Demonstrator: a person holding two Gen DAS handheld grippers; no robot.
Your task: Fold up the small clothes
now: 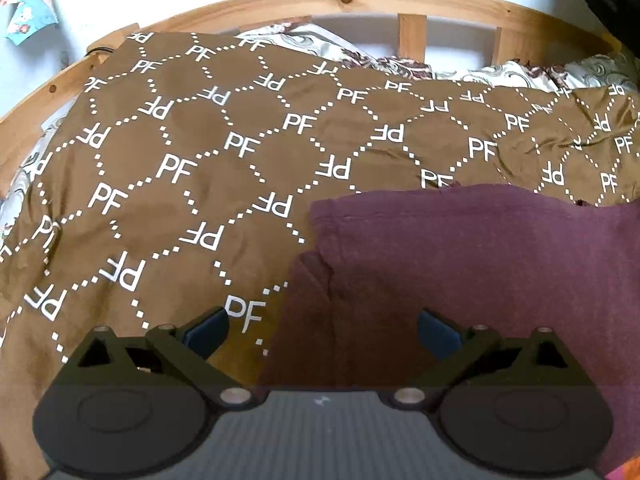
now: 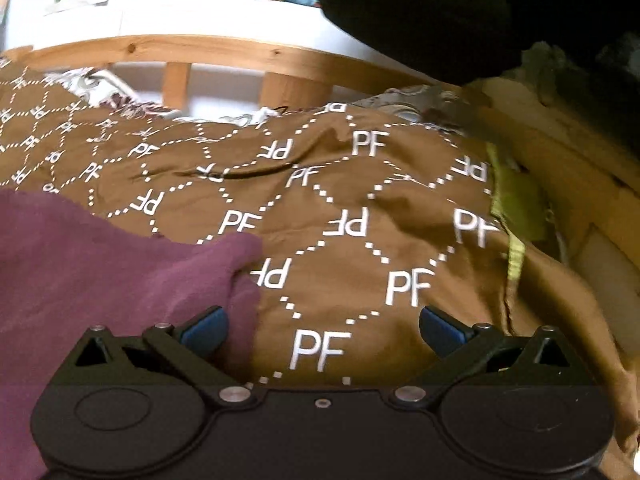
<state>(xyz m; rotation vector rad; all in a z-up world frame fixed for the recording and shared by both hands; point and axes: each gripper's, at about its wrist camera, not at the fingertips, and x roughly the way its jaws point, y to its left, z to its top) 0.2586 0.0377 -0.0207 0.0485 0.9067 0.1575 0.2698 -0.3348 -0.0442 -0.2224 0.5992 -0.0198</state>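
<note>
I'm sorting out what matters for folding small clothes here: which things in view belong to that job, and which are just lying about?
Part of the job:
- maroon garment
- left gripper, open
- right gripper, open

Just lying about:
- brown PF-print cover under the garment
- wooden bed frame
- floral bedding
- green cloth

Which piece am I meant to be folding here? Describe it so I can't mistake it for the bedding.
Start at the wooden bed rail, then come down across the brown cover printed with white PF letters. The maroon garment lies on top of that cover, just ahead of both open grippers. It is the only plain, unprinted, purple-red fabric there.
</note>
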